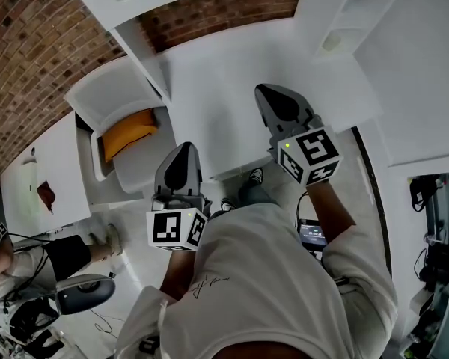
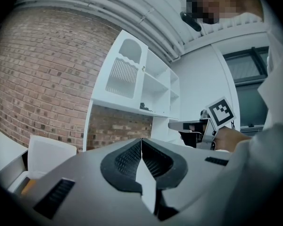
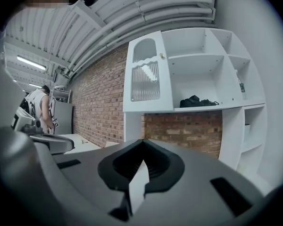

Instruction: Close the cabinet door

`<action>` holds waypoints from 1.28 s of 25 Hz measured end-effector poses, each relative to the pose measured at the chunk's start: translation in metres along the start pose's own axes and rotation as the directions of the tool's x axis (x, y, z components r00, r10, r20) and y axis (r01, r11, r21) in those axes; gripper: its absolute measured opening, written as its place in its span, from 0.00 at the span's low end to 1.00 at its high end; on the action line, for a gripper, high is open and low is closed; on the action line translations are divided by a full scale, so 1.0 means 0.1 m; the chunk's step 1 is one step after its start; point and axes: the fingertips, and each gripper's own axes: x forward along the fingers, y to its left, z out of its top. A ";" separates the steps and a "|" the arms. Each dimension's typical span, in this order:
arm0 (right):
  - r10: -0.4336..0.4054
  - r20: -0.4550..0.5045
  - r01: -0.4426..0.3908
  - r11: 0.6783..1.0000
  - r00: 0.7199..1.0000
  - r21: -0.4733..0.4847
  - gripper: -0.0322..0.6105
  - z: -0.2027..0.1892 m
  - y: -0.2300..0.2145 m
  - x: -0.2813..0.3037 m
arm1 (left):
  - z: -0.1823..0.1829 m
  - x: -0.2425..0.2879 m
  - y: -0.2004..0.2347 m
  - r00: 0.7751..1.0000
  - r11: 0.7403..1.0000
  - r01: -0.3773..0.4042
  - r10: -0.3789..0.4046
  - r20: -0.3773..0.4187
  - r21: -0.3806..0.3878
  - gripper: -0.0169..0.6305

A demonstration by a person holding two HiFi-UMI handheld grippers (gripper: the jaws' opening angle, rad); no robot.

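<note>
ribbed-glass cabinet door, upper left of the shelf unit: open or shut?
Looks shut. In the right gripper view the ribbed-glass door lies flush with the front of the shelf unit, edges in line, no gap showing.

A: What do I have on screen for the body?
B: I see a white short-sleeved T-shirt [image 1: 269, 275] with small dark script [image 1: 209, 283].
A: And my tongs?
B: Left tongs [image 1: 185, 148] and right tongs [image 1: 262, 90] are grey shells with black ribbed pads [image 2: 127, 159]. The left cube [image 1: 176, 229] and right cube [image 1: 310, 154] are white with black squares.
</note>
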 end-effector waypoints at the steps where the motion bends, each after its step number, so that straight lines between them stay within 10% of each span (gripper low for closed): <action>1: -0.001 -0.005 0.002 1.000 1.000 0.006 0.09 -0.02 0.02 -0.04 | -0.01 -0.02 0.00 1.000 1.000 0.000 0.000 -0.002 -0.002 0.05; 32: -0.031 -0.197 0.055 0.991 0.980 0.121 0.09 -0.83 0.55 -0.67 | -0.29 -0.32 0.10 0.997 0.998 0.051 -0.053 -0.056 -0.043 0.05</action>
